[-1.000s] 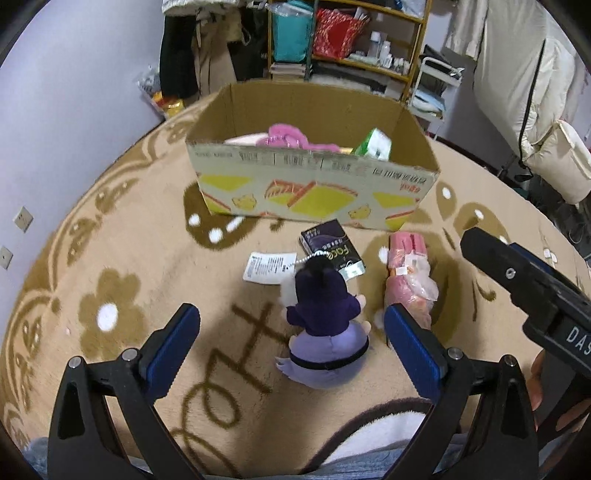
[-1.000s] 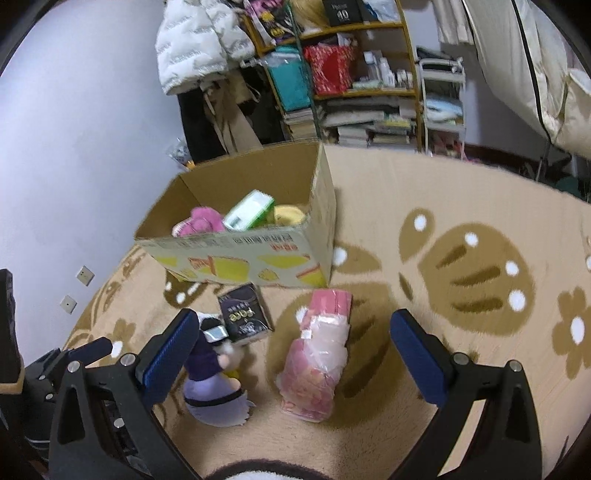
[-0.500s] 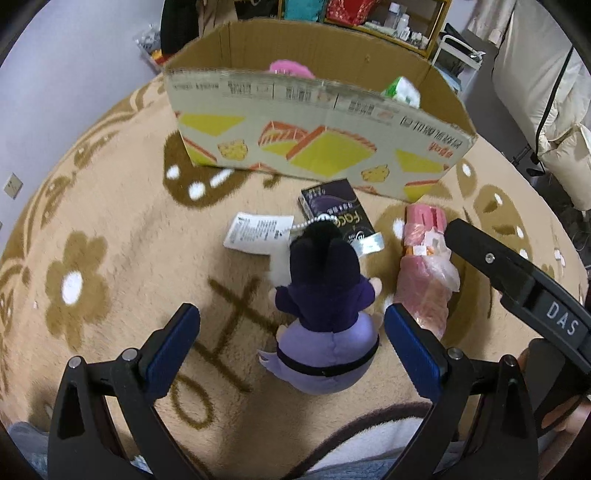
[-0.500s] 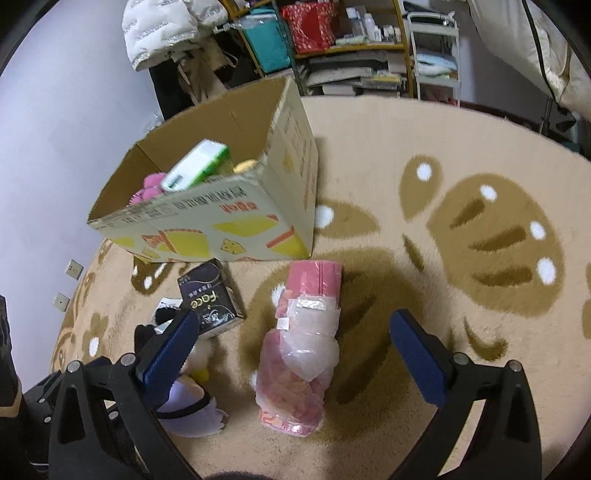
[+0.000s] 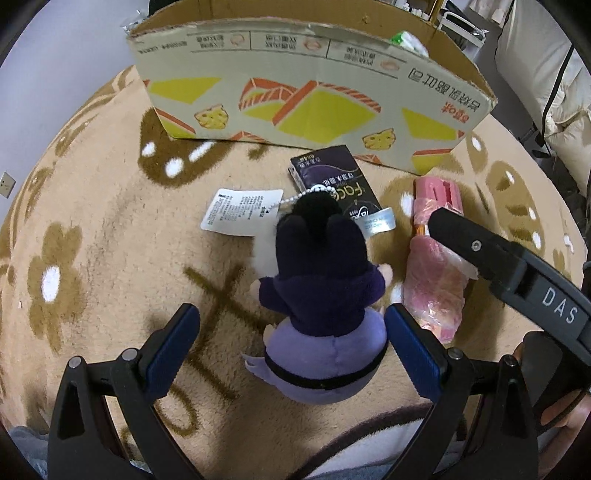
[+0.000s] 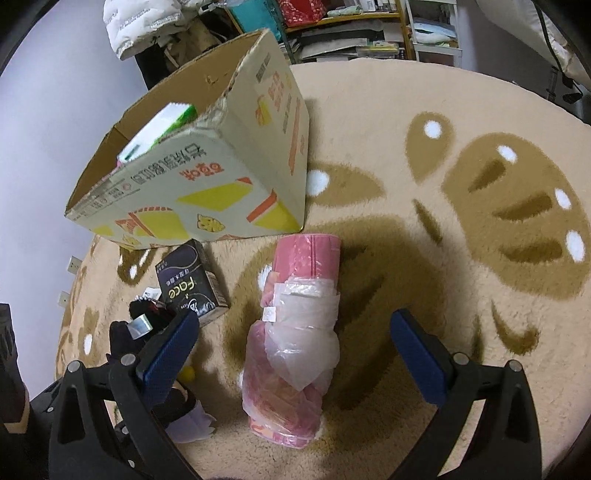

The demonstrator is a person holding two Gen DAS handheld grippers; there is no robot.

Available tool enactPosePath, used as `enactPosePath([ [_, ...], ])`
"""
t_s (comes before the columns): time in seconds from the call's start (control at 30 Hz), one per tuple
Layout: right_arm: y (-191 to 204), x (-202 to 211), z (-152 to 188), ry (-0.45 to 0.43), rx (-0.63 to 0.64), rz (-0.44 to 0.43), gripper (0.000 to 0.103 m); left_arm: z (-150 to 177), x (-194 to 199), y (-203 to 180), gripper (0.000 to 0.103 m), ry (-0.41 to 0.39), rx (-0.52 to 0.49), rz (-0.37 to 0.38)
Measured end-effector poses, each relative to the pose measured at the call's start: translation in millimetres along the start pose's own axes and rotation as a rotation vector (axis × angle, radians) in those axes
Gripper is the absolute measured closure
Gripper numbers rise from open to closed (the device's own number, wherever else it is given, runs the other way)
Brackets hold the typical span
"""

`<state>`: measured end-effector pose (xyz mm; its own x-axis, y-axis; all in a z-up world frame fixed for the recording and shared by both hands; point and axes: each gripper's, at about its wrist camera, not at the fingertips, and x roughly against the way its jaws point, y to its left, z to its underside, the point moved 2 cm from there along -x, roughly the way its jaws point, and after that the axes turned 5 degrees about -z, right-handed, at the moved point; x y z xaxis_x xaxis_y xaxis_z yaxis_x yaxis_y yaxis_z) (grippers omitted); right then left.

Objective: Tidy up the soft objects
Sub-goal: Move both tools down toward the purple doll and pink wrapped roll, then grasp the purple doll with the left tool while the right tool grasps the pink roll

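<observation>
A purple plush doll [image 5: 325, 306] with black hair lies on the beige rug, with a white tag [image 5: 240, 216] on a bead chain. My left gripper [image 5: 291, 339] is open, its jaws on either side of the doll's lower body. A pink plastic-wrapped pack [image 6: 299, 328] lies to the doll's right; it also shows in the left wrist view [image 5: 436, 291]. My right gripper [image 6: 295, 347] is open, low over the pack, jaws either side of it. A black tissue pack [image 6: 190, 284] lies by the cardboard box [image 6: 207, 184].
The open cardboard box [image 5: 314, 96] stands just beyond the objects and holds a green-white pack [image 6: 162, 129]. Shelves with clutter [image 6: 351, 29] and a white jacket [image 6: 147, 22] are behind it. The rug [image 6: 480, 229] spreads wide to the right.
Both grippers have moved down and forward toward the rug. The left one now straddles the doll and the right one straddles the pink pack. Both stay open.
</observation>
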<state>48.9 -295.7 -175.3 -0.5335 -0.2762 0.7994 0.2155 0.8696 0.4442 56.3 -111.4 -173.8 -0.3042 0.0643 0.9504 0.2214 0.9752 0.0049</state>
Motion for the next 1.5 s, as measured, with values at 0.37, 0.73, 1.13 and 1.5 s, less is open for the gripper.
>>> enactPosePath([
  [0.37,3,-12,5,0.054,0.038,0.041,0.008,-5,-10,-3,0.004,0.016,0.01,0.002],
  [0.73,1,-13,5,0.067,0.058,0.065,0.02,-8,-15,-9,0.004,0.033,0.013,0.001],
  [1.13,9,-19,10,0.075,0.105,0.083,0.044,-5,-14,-10,0.013,0.037,0.003,0.02],
  [1.5,16,-4,9,0.056,0.121,0.018,0.08,4,3,-18,0.049,-0.002,-0.051,0.043],
])
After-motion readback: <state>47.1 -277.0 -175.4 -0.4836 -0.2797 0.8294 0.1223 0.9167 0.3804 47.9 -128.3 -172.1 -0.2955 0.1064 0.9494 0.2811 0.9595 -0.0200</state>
